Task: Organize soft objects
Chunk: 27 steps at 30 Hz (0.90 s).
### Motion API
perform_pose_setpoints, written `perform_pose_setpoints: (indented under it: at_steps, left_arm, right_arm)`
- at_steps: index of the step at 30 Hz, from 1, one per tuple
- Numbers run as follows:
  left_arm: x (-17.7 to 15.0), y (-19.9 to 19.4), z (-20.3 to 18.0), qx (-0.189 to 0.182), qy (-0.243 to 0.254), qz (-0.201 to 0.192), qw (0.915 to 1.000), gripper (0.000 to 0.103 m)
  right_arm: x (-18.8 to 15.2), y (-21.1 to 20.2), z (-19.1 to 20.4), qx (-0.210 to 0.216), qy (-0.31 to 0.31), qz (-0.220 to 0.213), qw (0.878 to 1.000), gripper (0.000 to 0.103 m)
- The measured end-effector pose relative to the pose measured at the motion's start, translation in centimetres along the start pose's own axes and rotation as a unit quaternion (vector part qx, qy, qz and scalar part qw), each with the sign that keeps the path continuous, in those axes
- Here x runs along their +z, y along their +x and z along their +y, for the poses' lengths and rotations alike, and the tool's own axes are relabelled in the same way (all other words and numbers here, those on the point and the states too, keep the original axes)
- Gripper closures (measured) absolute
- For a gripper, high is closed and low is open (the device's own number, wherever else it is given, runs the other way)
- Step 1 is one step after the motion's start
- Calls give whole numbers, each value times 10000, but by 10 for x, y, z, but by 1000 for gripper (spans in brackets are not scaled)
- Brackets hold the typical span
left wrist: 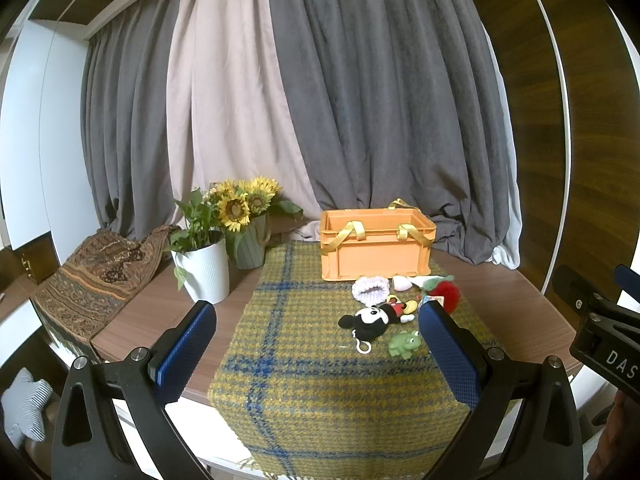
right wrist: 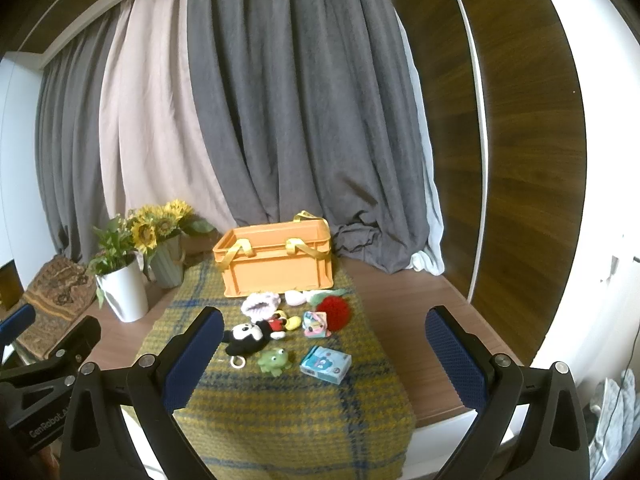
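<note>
Soft toys lie clustered on a yellow-and-blue woven plaid cloth (right wrist: 288,412), well ahead of both grippers. Left gripper (left wrist: 316,354) and right gripper (right wrist: 324,358) hover level above the near table edge, jaws spread wide, blue textured pads empty. Nearest: a green frog (right wrist: 274,361) and a light-blue carton (right wrist: 325,364). Behind them, a black mouse plush (right wrist: 250,336), then a white crocheted scrunchie (right wrist: 262,303) and fuzzy red strawberry (right wrist: 335,311). Farthest, an open orange plastic crate (right wrist: 276,266) with yellow strap handles.
</note>
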<state>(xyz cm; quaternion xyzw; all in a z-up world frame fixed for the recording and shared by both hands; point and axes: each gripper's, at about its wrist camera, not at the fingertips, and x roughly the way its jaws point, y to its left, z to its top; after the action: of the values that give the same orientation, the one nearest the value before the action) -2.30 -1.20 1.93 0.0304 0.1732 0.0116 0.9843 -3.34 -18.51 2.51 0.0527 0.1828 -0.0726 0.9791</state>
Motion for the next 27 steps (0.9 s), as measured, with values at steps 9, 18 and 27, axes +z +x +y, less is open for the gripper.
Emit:
perform_pose_setpoints:
  at_steps: [9,18,27]
  left_arm:
    - [-5,19,1,-128,29,257,9996,0]
    - [-5,74,10,-402,166,741,9963,0]
    - [-5,152,10,-857,527,1256,9870,0]
  right_arm:
    - [-3,10,6,-29,0,84,10000,1]
    - [-10,47,20,-222,86,427,9988,1]
    - [-22,107,32,-667,343,946,9927,1]
